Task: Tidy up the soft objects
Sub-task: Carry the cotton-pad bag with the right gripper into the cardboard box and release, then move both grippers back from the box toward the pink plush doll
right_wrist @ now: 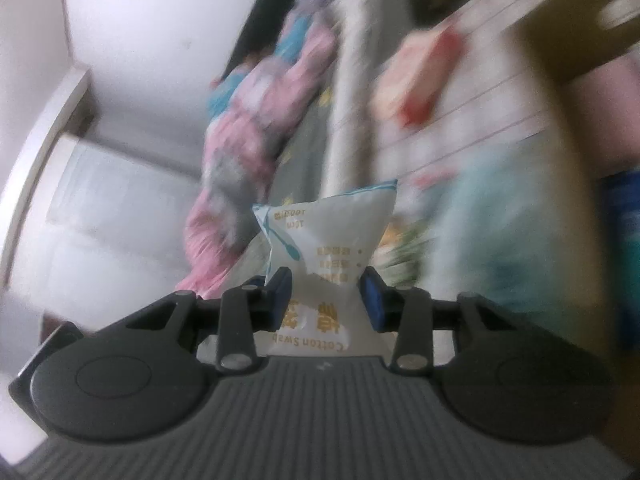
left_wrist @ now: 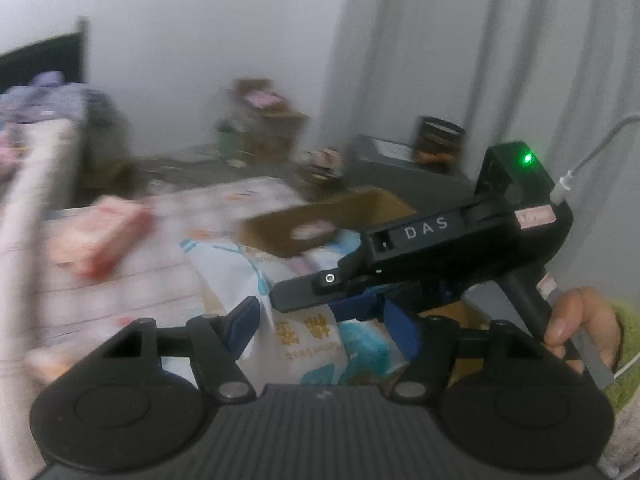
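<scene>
Gripping cotton swab packet (right_wrist: 328,256) between blue pads (right_wrist: 370,300), your right gripper (right_wrist: 326,300) pinches its waist. Your left gripper (left_wrist: 320,328) spread wide, nothing clamped; same packet (left_wrist: 304,332) between its fingers. Cardboard box (left_wrist: 320,220) at 12 o'clock beyond packet, blurred pink pack (left_wrist: 104,236) at 10 o'clock.

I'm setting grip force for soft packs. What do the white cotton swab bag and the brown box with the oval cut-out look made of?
White cotton swab bag: thin glossy plastic film, probably; it creases and pinches in between the right gripper's blue pads. Brown box with the oval cut-out: matte cardboard, judging by its flat, stiff brown wall, though it is blurred.
</scene>
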### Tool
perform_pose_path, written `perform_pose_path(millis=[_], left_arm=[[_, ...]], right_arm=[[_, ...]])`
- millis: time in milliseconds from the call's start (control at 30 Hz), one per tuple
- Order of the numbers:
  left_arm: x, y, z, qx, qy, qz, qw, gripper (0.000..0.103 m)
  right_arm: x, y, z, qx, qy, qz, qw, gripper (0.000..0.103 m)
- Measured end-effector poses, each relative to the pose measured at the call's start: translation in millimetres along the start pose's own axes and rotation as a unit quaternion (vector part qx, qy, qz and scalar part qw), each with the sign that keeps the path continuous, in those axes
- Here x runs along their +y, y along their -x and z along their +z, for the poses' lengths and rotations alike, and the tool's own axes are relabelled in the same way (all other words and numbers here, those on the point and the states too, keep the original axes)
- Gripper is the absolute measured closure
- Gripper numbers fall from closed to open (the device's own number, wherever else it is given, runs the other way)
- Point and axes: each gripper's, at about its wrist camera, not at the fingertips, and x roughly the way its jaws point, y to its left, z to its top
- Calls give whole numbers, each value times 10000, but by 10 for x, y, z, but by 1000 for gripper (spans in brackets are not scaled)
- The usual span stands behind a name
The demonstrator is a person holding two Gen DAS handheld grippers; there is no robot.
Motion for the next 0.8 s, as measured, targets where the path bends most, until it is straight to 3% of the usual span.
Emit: perform_pose_path(millis=[133,267,500,667,800], left_arm=[[-416,-662,92,335,-51,-510,9981,33],[-670,-1249,92,769,55,-859,9933,34],[-781,-2134,-70,1591,255,-741,9842,35],[-681,-2176,-124,1674,310,-543,9839,36],[-568,-1960,-11,1455,282,-416,9881,36]], right_arm=[[-531,613,186,-354,-300,-497,9977,65],[-978,945,327,-489,-486,-1065,9919,65],[-1462,900,579,-283,-43,-2153,9761,66],[-1722,649,660,-58,140,-2567,9664,66],[-1812,645,679,-105,92,-2428,9700,66]])
